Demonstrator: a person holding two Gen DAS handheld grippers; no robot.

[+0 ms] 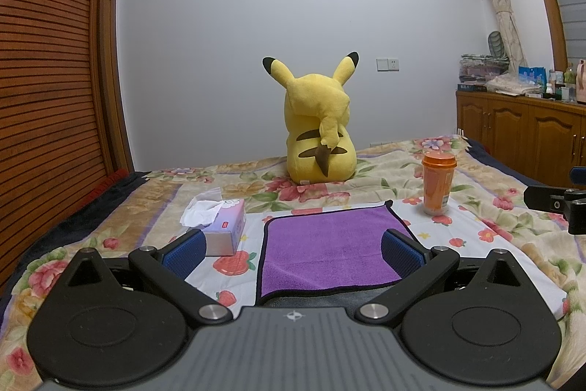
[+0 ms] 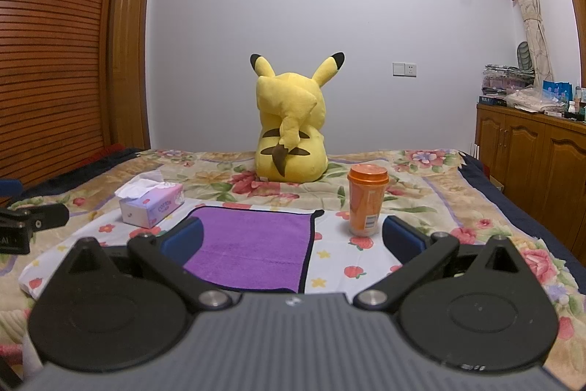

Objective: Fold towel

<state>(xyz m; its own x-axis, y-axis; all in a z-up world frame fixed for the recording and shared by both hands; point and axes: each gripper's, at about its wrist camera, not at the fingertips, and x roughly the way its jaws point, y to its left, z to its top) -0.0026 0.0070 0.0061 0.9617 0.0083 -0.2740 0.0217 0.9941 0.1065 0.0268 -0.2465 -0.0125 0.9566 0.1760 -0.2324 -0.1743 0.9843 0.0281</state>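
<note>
Nearest to me are the two pairs of tongs, both held low over the near edge of the bed: the left tongs (image 1: pixel 293 250) gape wide with nothing between their blue pads, and the right tongs (image 2: pixel 293 239) are spread just as wide and equally empty. I'd judge they sit level and side by side because the person is lining up on the near edge of the towel (image 1: pixel 331 253) before any pinch is made. The towel lies just beyond them on a strawberry-print cloth (image 2: pixel 340 266) spread over the floral blanket (image 1: pixel 121 207). It is purple and plush with a dark bound hem, lying flat and smooth; its far right corner is turned up a little. It sits mostly ahead of the left tongs and toward the left side of the right pair's view. A tissue box (image 1: pixel 223 226) stands near its left side and an orange cup (image 2: pixel 367 200) near its far right corner, both clear of the fabric, so a fold looks unobstructed. Farther back a yellow plush toy (image 2: pixel 289 123) sits facing the wall.
</note>
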